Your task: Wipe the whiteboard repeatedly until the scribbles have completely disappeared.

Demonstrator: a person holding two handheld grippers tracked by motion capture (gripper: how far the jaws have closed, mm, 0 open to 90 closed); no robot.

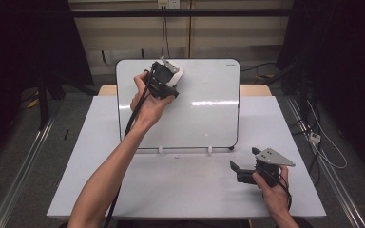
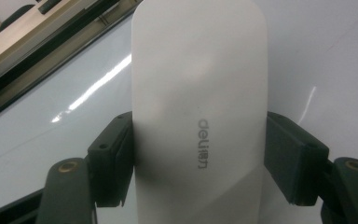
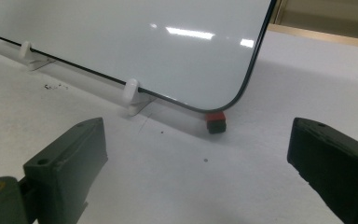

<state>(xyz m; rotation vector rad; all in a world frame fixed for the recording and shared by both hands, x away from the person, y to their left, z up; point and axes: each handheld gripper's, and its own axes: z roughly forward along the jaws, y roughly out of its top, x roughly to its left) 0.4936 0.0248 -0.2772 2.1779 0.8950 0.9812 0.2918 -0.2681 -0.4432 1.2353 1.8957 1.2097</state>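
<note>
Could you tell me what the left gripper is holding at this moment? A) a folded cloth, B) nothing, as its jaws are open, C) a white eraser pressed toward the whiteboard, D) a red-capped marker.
C: in the left gripper view the jaws of the left gripper clamp both sides of a white eraser, and the high view shows it up against the whiteboard.

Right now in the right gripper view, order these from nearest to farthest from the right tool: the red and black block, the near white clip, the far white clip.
From the right tool:
1. Red and black block, under the whiteboard's corner, right of centre.
2. Near white clip, on the board's bottom edge, centre-left.
3. Far white clip, far left.
</note>
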